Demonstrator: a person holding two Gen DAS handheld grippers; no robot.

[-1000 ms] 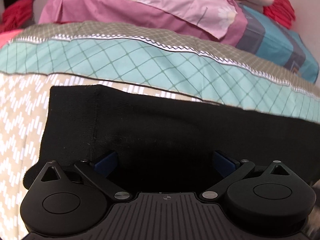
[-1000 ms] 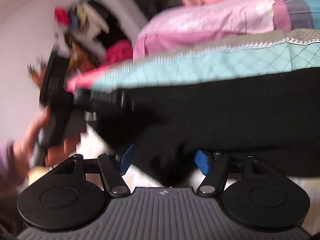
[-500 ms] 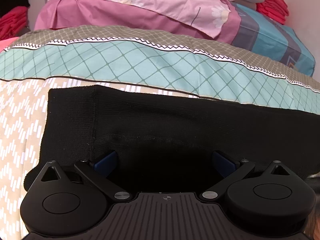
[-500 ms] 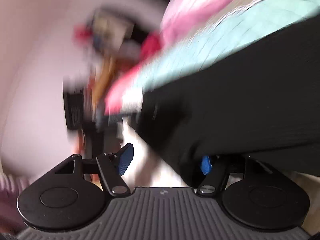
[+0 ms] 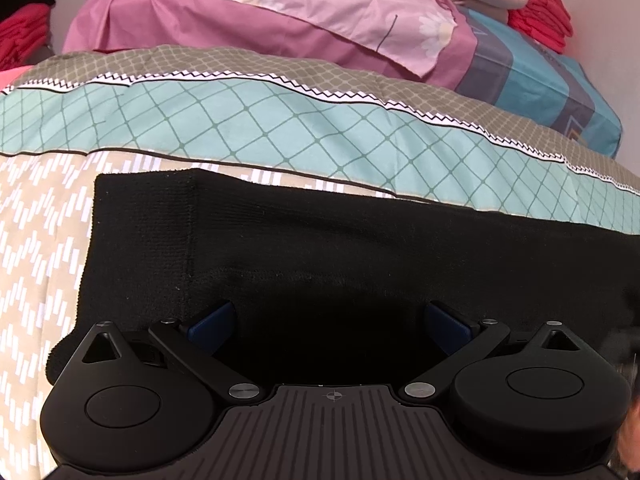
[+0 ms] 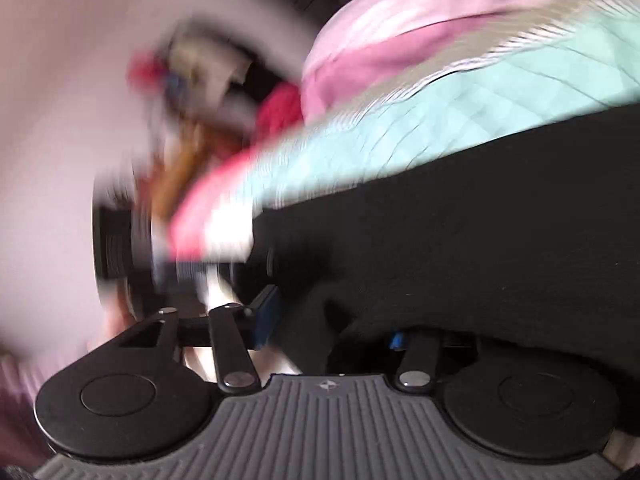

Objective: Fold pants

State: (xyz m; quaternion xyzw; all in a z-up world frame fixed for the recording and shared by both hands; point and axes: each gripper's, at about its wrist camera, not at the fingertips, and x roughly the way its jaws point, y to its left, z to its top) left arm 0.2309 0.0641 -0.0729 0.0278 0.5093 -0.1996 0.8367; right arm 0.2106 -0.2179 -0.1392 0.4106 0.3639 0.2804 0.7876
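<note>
my left tongs [image 5: 330,326] stand wide open over the black pants [image 5: 360,256], which fill the lower middle of the frame on the patterned bedspread [image 5: 248,120]. my right tongs [image 6: 332,326] have just been closing — pants fabric bunched between the jaws, grip unclear.

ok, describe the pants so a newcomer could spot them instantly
Start from the bed's patterned quilt, with its teal diamond band and beige zigzag section. Lying flat across the near beige part, below the pink pillow, is the black knit pants. It is the only plain, dark fabric there; everything around it is bright and printed.
</note>
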